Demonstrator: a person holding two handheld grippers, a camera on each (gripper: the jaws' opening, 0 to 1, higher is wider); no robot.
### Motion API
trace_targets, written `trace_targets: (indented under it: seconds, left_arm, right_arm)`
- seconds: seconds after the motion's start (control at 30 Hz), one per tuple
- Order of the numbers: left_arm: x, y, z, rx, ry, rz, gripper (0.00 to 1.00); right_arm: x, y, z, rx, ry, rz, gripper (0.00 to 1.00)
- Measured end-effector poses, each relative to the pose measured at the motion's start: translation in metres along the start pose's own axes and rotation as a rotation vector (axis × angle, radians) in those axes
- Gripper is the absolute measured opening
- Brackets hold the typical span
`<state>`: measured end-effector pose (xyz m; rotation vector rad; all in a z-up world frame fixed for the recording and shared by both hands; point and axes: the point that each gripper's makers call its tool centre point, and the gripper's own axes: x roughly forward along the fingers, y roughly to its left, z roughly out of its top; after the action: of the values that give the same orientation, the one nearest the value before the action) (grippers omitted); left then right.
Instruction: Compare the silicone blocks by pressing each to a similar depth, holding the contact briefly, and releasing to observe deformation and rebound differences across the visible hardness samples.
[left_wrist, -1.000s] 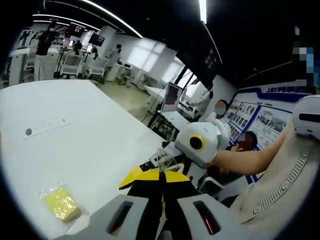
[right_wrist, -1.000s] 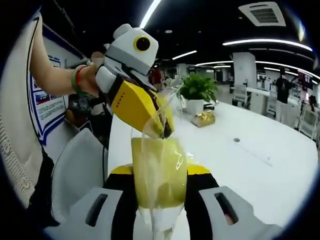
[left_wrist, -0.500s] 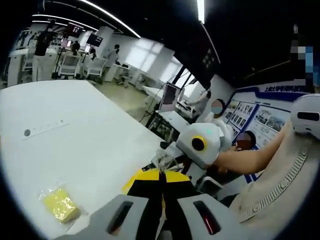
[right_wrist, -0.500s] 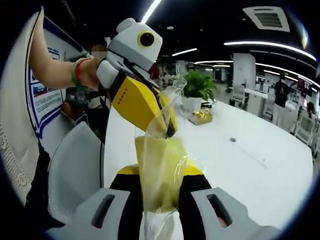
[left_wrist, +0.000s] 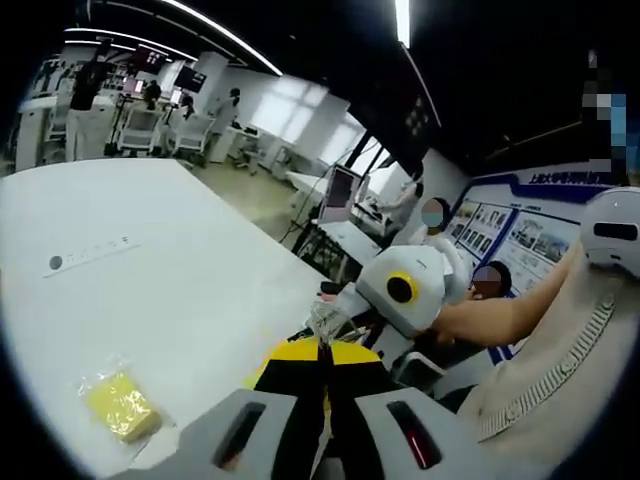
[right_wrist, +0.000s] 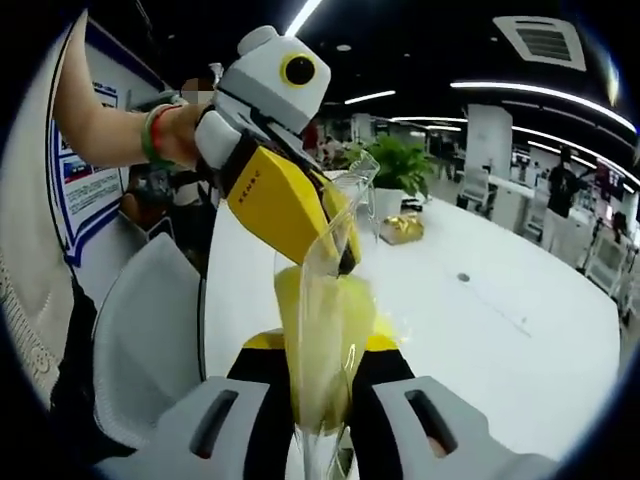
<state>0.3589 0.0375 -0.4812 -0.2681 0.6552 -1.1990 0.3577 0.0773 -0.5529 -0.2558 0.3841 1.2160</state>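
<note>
Between the black jaws at the bottom of the right gripper view, the right tongs (right_wrist: 322, 395) clamp a yellow silicone block sealed in a clear plastic bag (right_wrist: 325, 345), held upright above the white bench (right_wrist: 480, 330). The bag's top rises from those jaws to the left tongs (right_wrist: 340, 255), which come down from the upper left with a yellow and white body and pinch the clear upper edge of the bag with closed jaws. A hand (right_wrist: 180, 135) with a green and red bracelet at the wrist holds that gripper, the bare forearm reaching in from the left edge. Farther off on the bench stand a potted green plant (right_wrist: 400, 170) and a small gold-wrapped object (right_wrist: 398, 229).

From the left gripper view, the left tongs (left_wrist: 322, 352) show their black jaws pressed together on a crumpled bit of clear plastic. Just beyond them sits the white body of the right tongs (left_wrist: 345, 318), gripped by a hand whose forearm (left_wrist: 500, 318) runs in from the right. This view also takes in a second yellow silicone block in a clear bag (left_wrist: 120, 405), lying flat on the bench at lower left, well apart from both grippers. Behind the bench stand a monitor (left_wrist: 345, 190) and blue wall posters (left_wrist: 525, 235).
</note>
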Motion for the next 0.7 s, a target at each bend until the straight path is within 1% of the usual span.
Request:
trace_targets:
  seconds: [0.03, 0.17, 0.2, 0.23, 0.7]
  left_arm:
    - [-0.0002, 0.0000, 0.0000, 0.002, 0.001, 0.000, 0.00]
    - [-0.0008, 0.0005, -0.0002, 0.000, 0.001, 0.003, 0.00]
    - [-0.0009, 0.0004, -0.0004, 0.000, 0.001, 0.004, 0.00]
    - [-0.0012, 0.0006, -0.0002, 0.002, 0.001, 0.006, 0.00]
    - [-0.0009, 0.0004, 0.0011, 0.005, 0.008, 0.012, 0.00]
  right_arm:
    - [0.0001, -0.0008, 0.0003, -0.013, -0.002, -0.006, 0.13]
    - [0.0008, -0.0005, 0.0005, -0.019, -0.004, -0.007, 0.13]
    - [0.0008, 0.0001, 0.0005, -0.009, -0.001, 0.000, 0.13]
    - [0.0010, -0.0012, 0.0011, -0.026, -0.004, -0.009, 0.13]
    - [-0.0001, -0.0008, 0.0017, -0.005, 0.000, 0.001, 0.14]
